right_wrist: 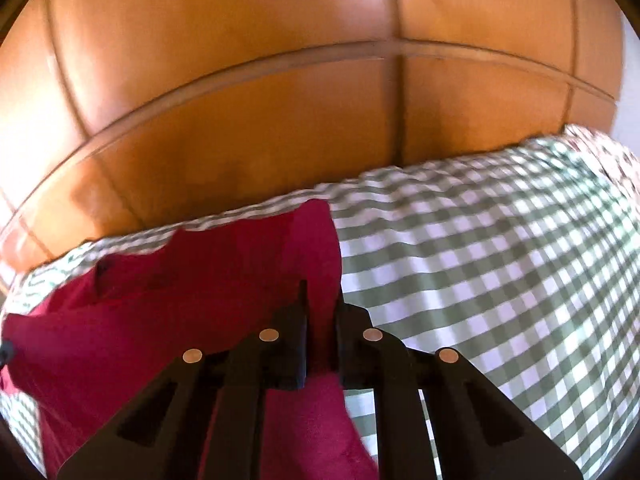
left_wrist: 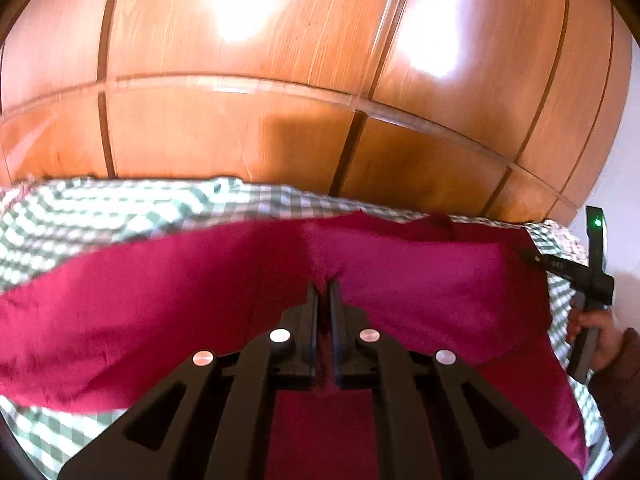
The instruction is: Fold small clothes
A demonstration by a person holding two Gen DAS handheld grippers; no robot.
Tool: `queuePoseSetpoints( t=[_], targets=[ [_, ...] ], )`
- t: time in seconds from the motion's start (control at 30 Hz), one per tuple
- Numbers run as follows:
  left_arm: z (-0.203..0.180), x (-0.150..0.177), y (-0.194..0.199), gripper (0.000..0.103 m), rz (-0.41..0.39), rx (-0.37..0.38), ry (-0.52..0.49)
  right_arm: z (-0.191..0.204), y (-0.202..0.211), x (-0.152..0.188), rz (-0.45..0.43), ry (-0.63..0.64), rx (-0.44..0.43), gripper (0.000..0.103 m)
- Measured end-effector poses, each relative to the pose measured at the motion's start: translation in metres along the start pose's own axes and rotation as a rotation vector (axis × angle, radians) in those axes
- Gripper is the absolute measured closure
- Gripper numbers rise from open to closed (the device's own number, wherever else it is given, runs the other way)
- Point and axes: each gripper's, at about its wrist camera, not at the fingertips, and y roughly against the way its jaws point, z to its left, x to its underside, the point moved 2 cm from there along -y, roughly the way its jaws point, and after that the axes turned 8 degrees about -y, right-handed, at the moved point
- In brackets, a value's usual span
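Note:
A crimson garment (left_wrist: pixel 168 300) lies spread over a green-and-white checked cloth (left_wrist: pixel 80 212). My left gripper (left_wrist: pixel 324 286) is shut on a pinched fold of the garment near its middle edge. In the right wrist view the garment (right_wrist: pixel 160 320) fills the lower left, and my right gripper (right_wrist: pixel 322 296) is shut on its right edge, with red fabric between the fingers. The right gripper also shows in the left wrist view (left_wrist: pixel 592 272) at the garment's far right, held by a hand.
A glossy wooden wardrobe (left_wrist: pixel 280 80) with panel grooves stands right behind the checked surface. The checked cloth (right_wrist: pixel 500 260) stretches bare to the right of the garment. A white wall (left_wrist: pixel 628 240) shows at the far right.

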Motion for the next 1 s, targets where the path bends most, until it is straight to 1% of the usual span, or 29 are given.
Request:
queuePoseSetpoints(
  t=[0.07,0.1,0.13,0.17,0.2,0.23,0.27,0.3,0.33,0.4,0.43,0.47,0.5,0.53,0.57,0.6,0.63,0.67,0.7,0.73,0.8,0.83,0.87,0.93,0.97,1.0],
  targets=[
    [-0.003,-0.004,-0.027,0.098,0.058,-0.037,-0.007,-0.008,-0.018,0.002,0.05,-0.042,0.02,0.094],
    [-0.002,-0.002,-0.042,0.098,0.104,-0.055,-0.002,-0.009,-0.025,0.003,0.075,-0.056,0.01,0.094],
    [0.002,0.005,-0.061,0.095,0.175,-0.095,0.004,-0.011,-0.028,0.004,0.08,-0.069,0.012,0.091],
    [0.006,0.01,-0.07,0.086,0.214,-0.124,0.017,-0.013,-0.027,0.004,0.076,-0.082,0.009,0.076],
    [0.008,0.014,-0.072,0.084,0.222,-0.134,0.039,-0.016,-0.024,0.004,0.071,-0.1,0.01,0.065],
    [0.01,0.017,-0.066,0.083,0.199,-0.126,0.06,-0.019,-0.018,0.004,0.06,-0.11,0.005,0.046],
    [0.009,0.017,-0.059,0.075,0.184,-0.141,0.063,-0.021,-0.008,0.004,0.032,-0.108,0.002,0.044],
    [0.008,0.018,-0.051,0.072,0.16,-0.163,0.061,-0.021,-0.001,0.005,0.016,-0.1,0.002,0.044],
    [0.005,0.018,-0.039,0.072,0.122,-0.186,0.055,-0.02,0.009,0.005,-0.003,-0.093,-0.007,0.044],
    [-0.006,0.016,-0.019,0.072,0.053,-0.19,0.021,-0.01,0.03,0.01,-0.031,-0.079,-0.055,0.044],
    [-0.014,0.016,-0.014,0.072,0.035,-0.182,-0.005,-0.001,0.04,0.015,-0.038,-0.057,-0.093,0.044],
    [-0.023,0.017,-0.013,0.071,0.032,-0.172,-0.039,0.01,0.045,0.022,-0.03,-0.019,-0.134,0.044],
    [-0.03,0.019,-0.018,0.069,0.053,-0.162,-0.068,0.023,0.049,0.03,-0.015,0.024,-0.16,0.044],
    [-0.033,0.02,-0.026,0.066,0.087,-0.157,-0.08,0.032,0.048,0.037,-0.002,0.054,-0.175,0.045],
    [-0.033,0.024,-0.037,0.065,0.135,-0.157,-0.079,0.043,0.041,0.049,0.039,0.093,-0.193,0.045],
    [-0.028,0.033,-0.054,0.06,0.202,-0.169,-0.056,0.049,0.032,0.056,0.076,0.11,-0.188,0.045],
    [-0.023,0.038,-0.059,0.058,0.208,-0.165,-0.024,0.05,0.018,0.063,0.114,0.122,-0.145,0.046],
    [-0.02,0.038,-0.058,0.058,0.194,-0.144,0.008,0.048,0.008,0.067,0.127,0.122,-0.095,0.052],
    [-0.018,0.037,-0.056,0.058,0.194,-0.132,0.028,0.04,0.0,0.068,0.106,0.095,-0.091,0.052],
    [-0.014,0.036,-0.052,0.058,0.198,-0.123,0.059,0.035,-0.002,0.065,0.087,0.061,-0.112,0.052],
    [-0.009,0.037,-0.044,0.058,0.197,-0.116,0.098,0.029,-0.005,0.06,0.091,0.001,-0.121,0.052],
    [-0.009,0.039,-0.035,0.058,0.187,-0.111,0.11,0.029,-0.006,0.058,0.098,-0.006,-0.121,0.052],
    [-0.007,0.041,-0.03,0.055,0.179,-0.112,0.119,0.03,-0.005,0.057,0.103,0.0,-0.117,0.052],
    [-0.001,0.051,-0.013,0.055,0.158,-0.104,0.162,0.033,-0.002,0.057,0.109,0.017,-0.108,0.052],
    [0.002,0.052,-0.007,0.055,0.147,-0.092,0.182,0.034,0.002,0.057,0.11,0.022,-0.098,0.05],
    [0.004,0.056,0.003,0.052,0.135,-0.088,0.2,0.039,0.012,0.058,0.106,0.033,-0.084,0.045]
  ],
)
